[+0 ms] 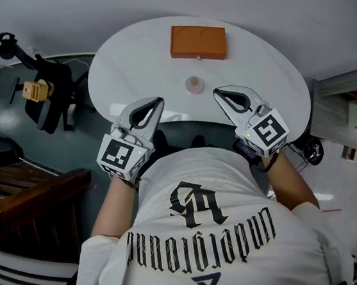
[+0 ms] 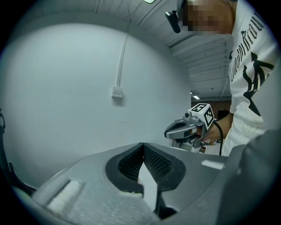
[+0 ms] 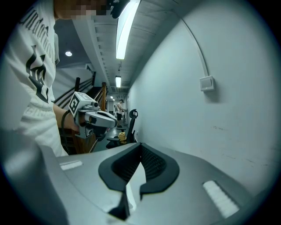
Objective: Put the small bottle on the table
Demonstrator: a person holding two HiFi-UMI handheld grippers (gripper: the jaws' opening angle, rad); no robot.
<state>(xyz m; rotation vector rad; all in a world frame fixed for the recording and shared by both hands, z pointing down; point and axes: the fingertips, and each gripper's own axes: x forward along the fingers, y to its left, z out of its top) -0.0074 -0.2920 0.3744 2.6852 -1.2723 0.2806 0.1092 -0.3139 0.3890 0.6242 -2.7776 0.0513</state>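
**Item 1. Small translucent bottle with a pinkish top** (image 1: 194,84). Stands upright on the round white table (image 1: 267,76), ahead of both sets of jaws and roughly on the line between them. It is apart from each and nothing touches it. Judged: it is already where the task wants it.

**Item 2. Left gripper** (image 1: 157,101). Jaws pressed together at the tips, with nothing between the ribbed black pads (image 2: 154,161). It is held over the table's near edge, with the bottle ahead and to the inner side of its tips. Judged: it is kept short of the bottle so that the bottle is not knocked.

**Item 3. Right gripper** (image 1: 218,93). Jaws likewise closed tip to tip and empty. It mirrors the left gripper, with the bottle ahead and to its inner side. Its own view looks over the table at a bare wall, and the bottle is not in that view.

**Item 4. Flat orange rectangular box** (image 1: 198,42). Lies well beyond the bottle from the jaws, toward the table's far side, and is untouched. No evident part in the task.

**Item 5. Person** (image 1: 202,232). Holds both grippers side by side in front of the body. Judged: a resting posture with no grip pending.
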